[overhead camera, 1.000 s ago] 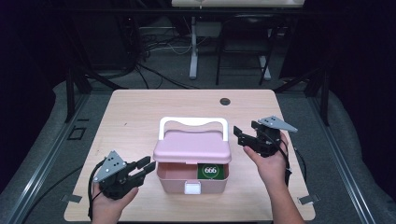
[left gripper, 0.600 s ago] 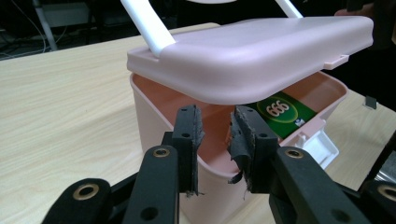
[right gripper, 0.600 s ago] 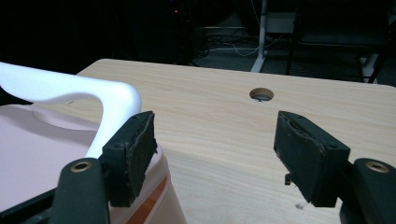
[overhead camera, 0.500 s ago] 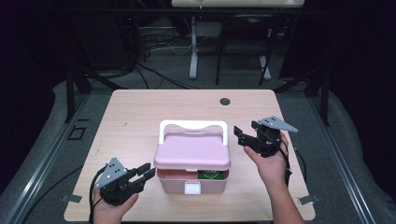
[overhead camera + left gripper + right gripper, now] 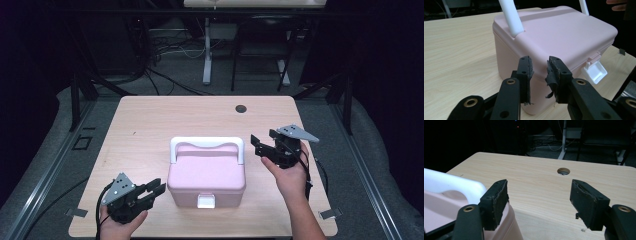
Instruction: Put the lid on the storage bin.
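The left gripper, at lower left of the high view, has its jaws a little apart and holding nothing, just short of the box corner. The right gripper, right of centre, has its jaws wide apart, beside the box's far right end. The pink box sits lid shut at the frame's lower middle on the desk, its long axis across the frame, white latch facing the bottom edge, white handle at its far side.
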